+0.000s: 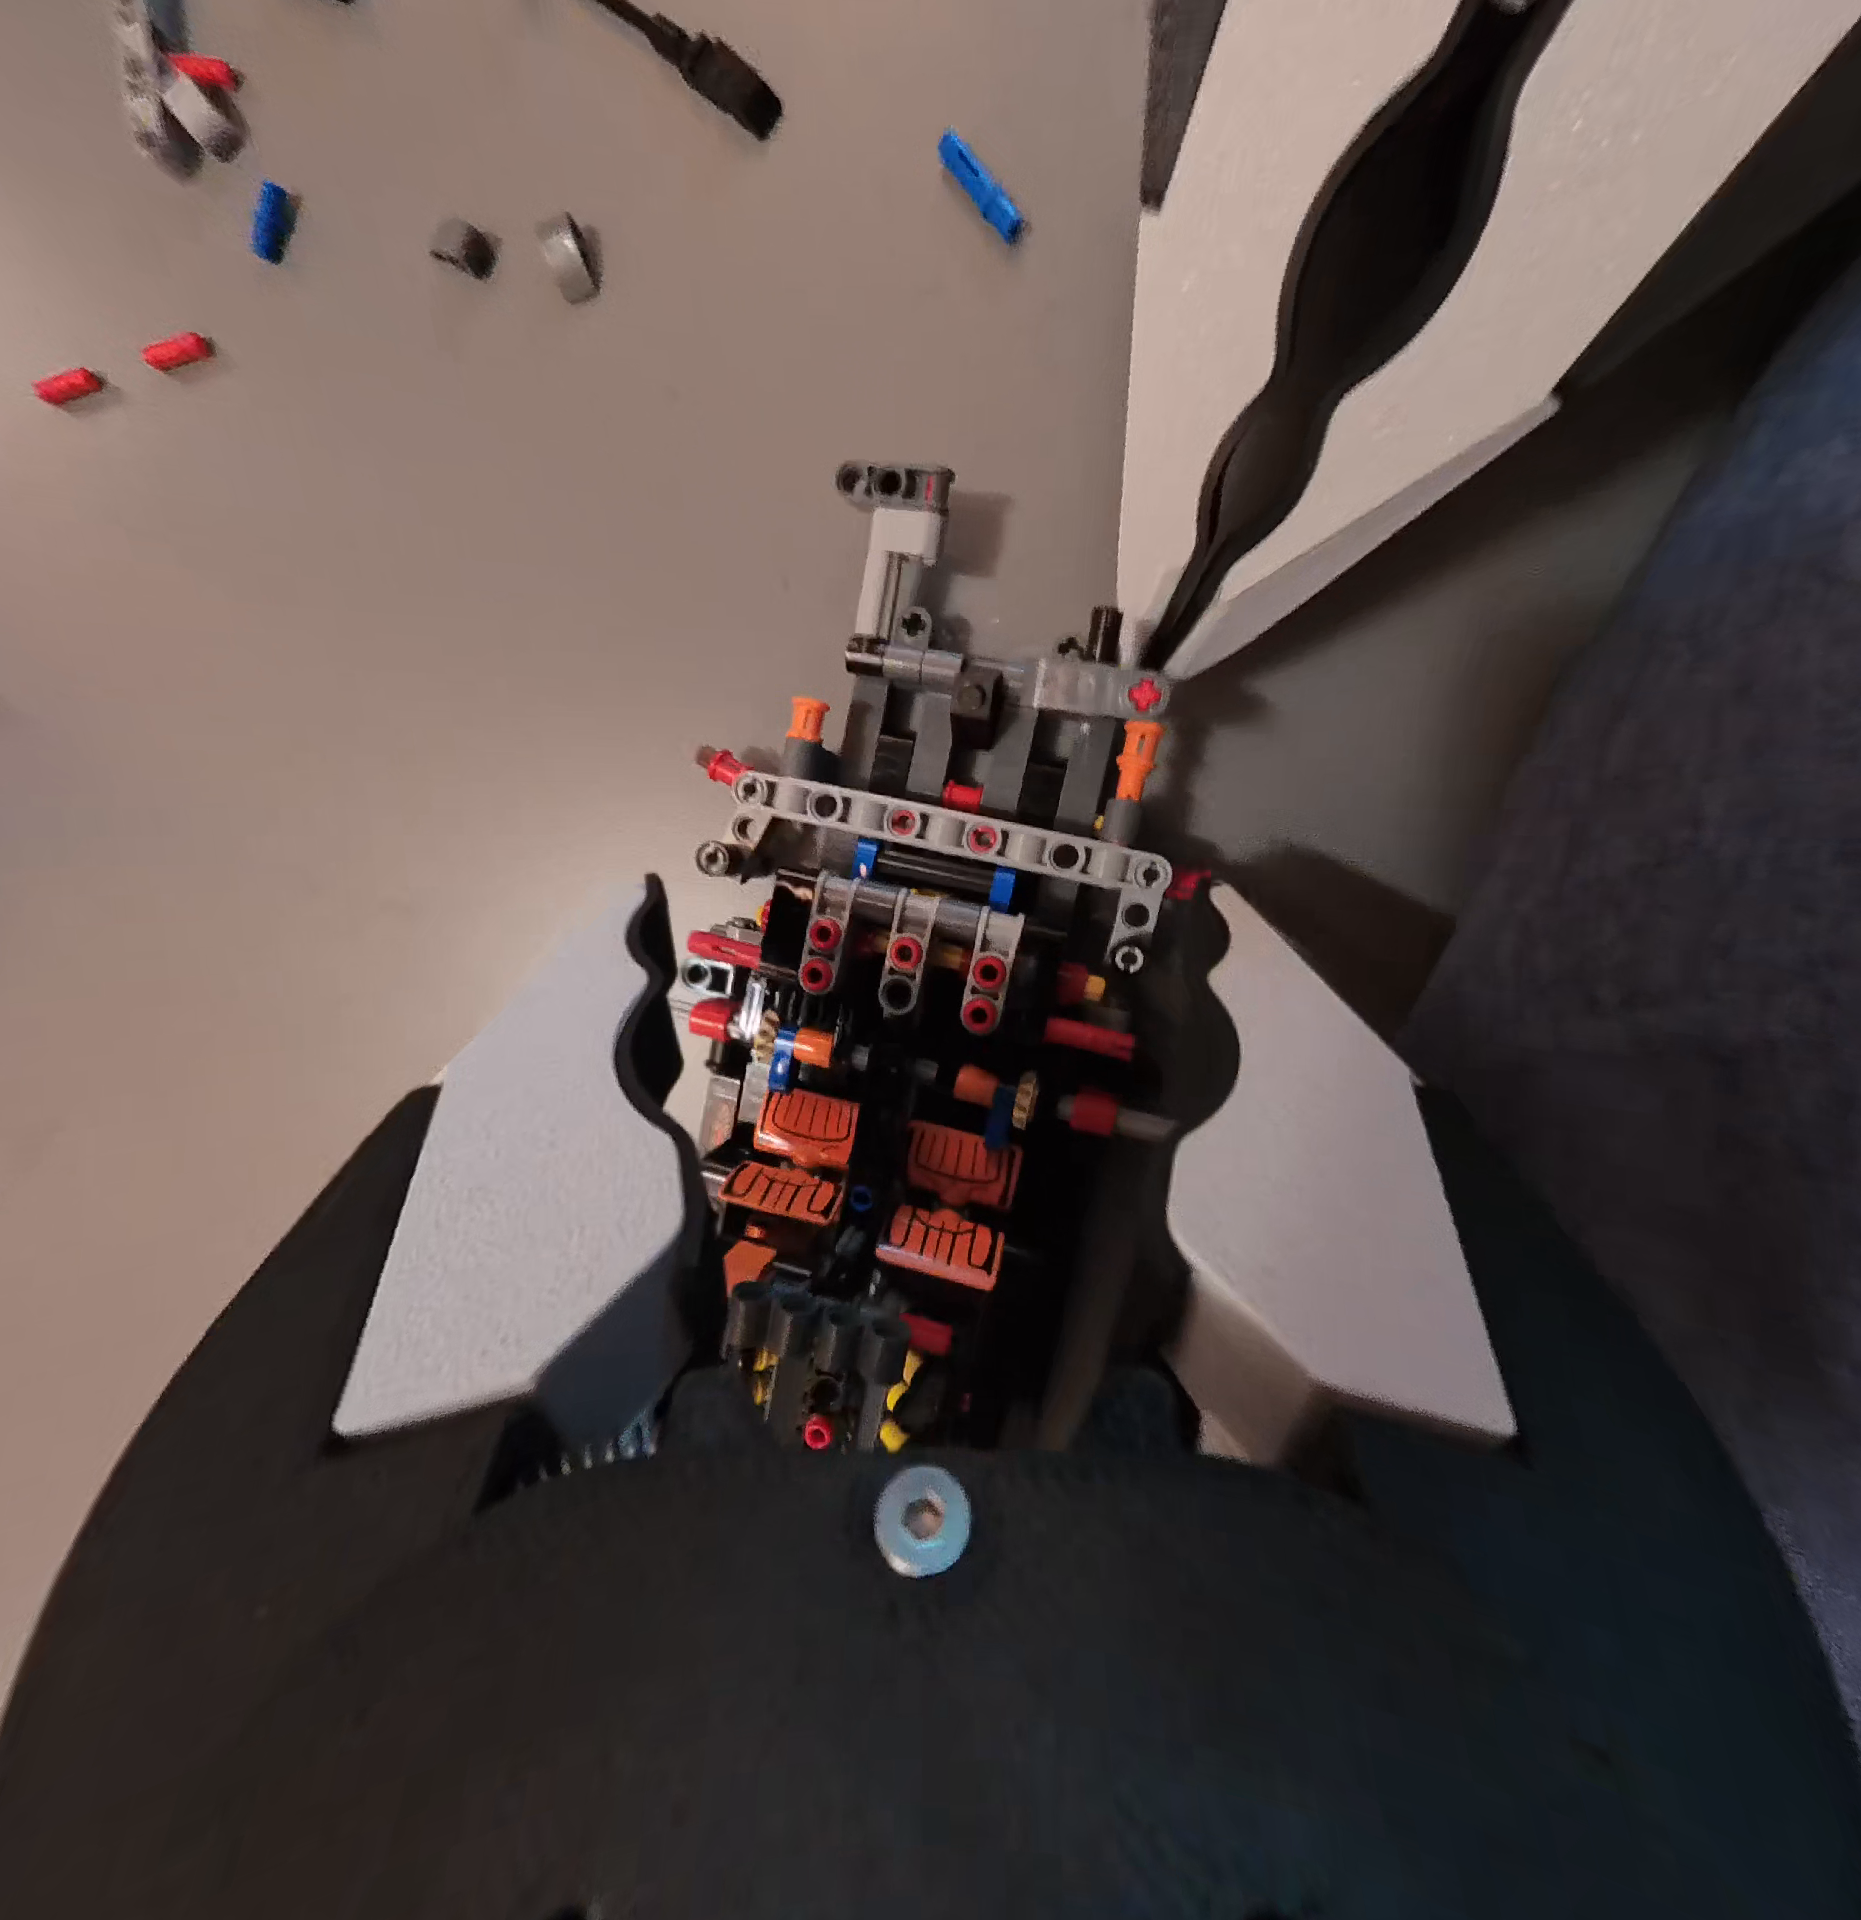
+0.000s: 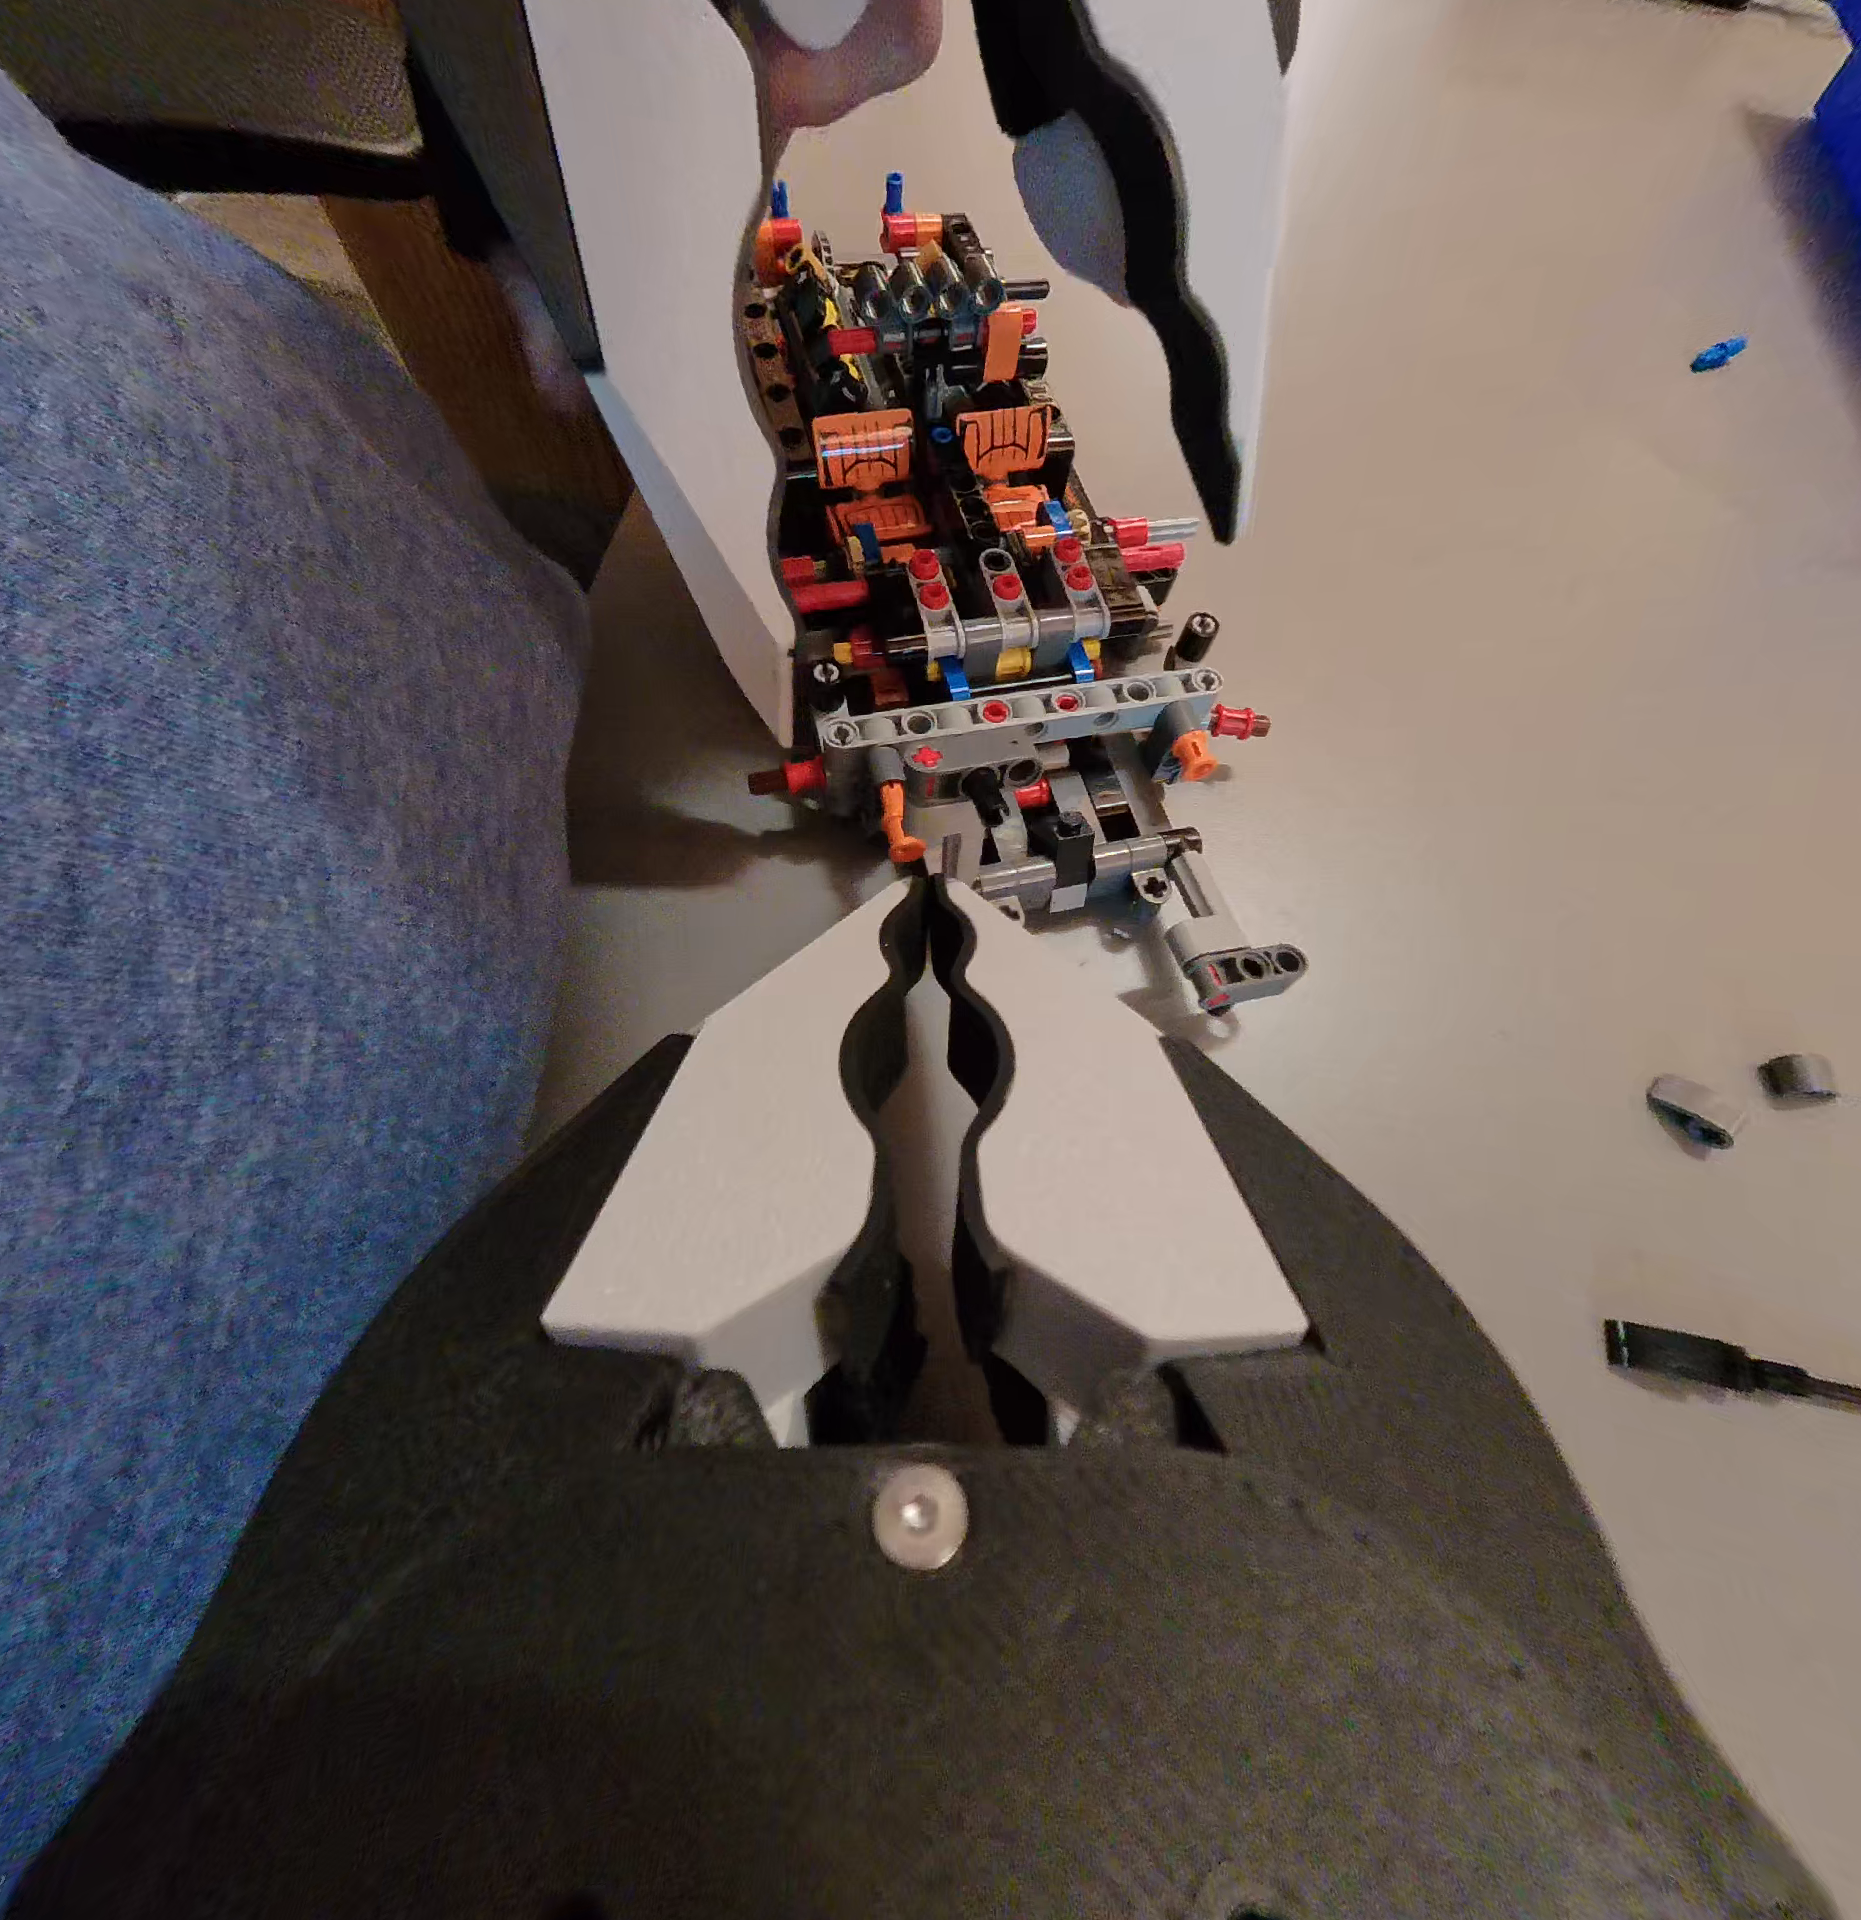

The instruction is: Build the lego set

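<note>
My left claw (image 1: pixel 926 1039) is spread wide around the rear half of the lego model (image 1: pixel 926 1039), one finger along each long side, bracing it on the pale table (image 1: pixel 438 675). My right claw (image 2: pixel 928 885) is pinched almost fully together, its tips touching or nearly touching; whether it holds a tiny piece I cannot tell. Those tips sit just at the model's front end, beside an orange pin (image 2: pixel 898 821).

I judge the model light but fragile: a stiff frame of grey beams bristling with small red, orange and blue pins that could pop out under a careless squeeze. The long grey cross beam (image 2: pixel 1019 712) and the flat sides look like the safest places to hold; the thin grey arm (image 2: pixel 1217 951) sticking out in front does not.

Farther off, loose parts lie scattered: two small grey pieces (image 1: pixel 521 255), red pins (image 1: pixel 126 369), blue pins (image 1: pixel 978 187) and a black part (image 1: pixel 697 68).
</note>
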`<state>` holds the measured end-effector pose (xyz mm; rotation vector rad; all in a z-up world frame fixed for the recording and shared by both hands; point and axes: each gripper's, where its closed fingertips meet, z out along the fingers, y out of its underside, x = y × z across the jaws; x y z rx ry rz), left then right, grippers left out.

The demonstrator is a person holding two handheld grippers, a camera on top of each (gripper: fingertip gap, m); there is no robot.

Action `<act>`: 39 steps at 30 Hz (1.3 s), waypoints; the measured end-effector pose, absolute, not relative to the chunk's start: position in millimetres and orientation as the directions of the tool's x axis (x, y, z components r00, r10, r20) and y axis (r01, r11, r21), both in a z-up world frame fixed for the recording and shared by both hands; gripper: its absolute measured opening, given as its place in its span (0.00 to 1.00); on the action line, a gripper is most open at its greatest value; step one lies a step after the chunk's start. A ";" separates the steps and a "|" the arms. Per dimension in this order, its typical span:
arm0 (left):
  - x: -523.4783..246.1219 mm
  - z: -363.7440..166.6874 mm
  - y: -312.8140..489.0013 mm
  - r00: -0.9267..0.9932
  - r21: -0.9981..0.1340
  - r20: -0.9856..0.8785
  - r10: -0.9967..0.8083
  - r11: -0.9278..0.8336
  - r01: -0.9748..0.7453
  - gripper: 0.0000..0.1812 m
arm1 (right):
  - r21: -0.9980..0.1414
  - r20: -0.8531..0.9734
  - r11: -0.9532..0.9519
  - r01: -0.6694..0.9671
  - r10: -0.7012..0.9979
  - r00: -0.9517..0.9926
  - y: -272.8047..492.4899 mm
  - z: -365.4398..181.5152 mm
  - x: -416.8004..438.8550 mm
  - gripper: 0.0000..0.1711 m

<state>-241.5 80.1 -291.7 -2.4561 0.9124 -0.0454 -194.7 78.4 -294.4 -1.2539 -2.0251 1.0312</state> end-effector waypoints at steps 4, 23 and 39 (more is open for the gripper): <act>-248.9 -306.5 76.7 0.747 -0.427 -0.171 -0.642 -0.635 -0.644 0.50 | -0.835 0.040 0.258 0.485 0.909 -0.415 77.4 -291.6 -195.2 0.00; -245.0 -316.4 78.0 0.786 -0.492 -0.141 -0.602 -0.646 -0.583 0.44 | -0.846 0.017 0.213 0.489 0.927 -0.374 77.5 -288.9 -202.3 0.00; -242.4 -316.6 79.4 0.787 -0.495 -0.131 -0.603 -0.648 -0.579 0.44 | -0.827 -0.050 0.153 0.541 0.939 -0.341 77.2 -293.9 -197.5 0.03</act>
